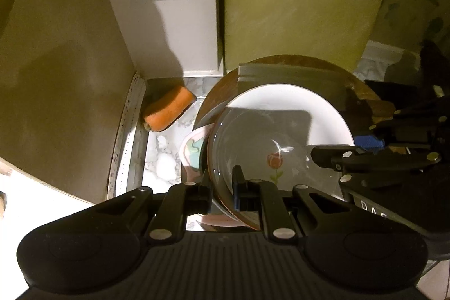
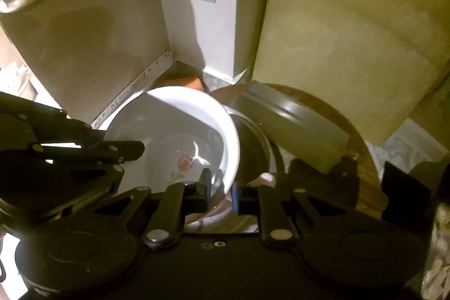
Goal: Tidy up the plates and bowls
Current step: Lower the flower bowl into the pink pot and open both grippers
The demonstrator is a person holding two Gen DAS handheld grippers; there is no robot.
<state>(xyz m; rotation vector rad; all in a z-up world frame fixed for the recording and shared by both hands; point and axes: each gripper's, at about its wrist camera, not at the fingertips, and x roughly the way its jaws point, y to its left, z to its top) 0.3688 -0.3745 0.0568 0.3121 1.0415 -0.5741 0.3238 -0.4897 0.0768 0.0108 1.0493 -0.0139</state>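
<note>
Two tools are clamped on one white bowl with a tulip motif point(image 1: 281, 137): the left tool point(image 1: 222, 187) grips its near rim at lower centre of the left view, the right tool point(image 2: 220, 189) the opposite rim. If the pulls were mismatched, the glossy rim could slip out, and the bowl could be dropped onto the pink plate point(image 1: 191, 151) and marble desk point(image 1: 163, 151) beneath. It is held tilted, low centre, before a wooden board point(image 1: 216, 97).

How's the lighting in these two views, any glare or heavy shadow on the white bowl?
Left wrist view: a hard blocky shadow crosses the white bowl, with small glints near its tulip motif. Right wrist view: the bowl's rim is brightly lit, its basin shadowed, and the surroundings are dim and yellowish.
</note>
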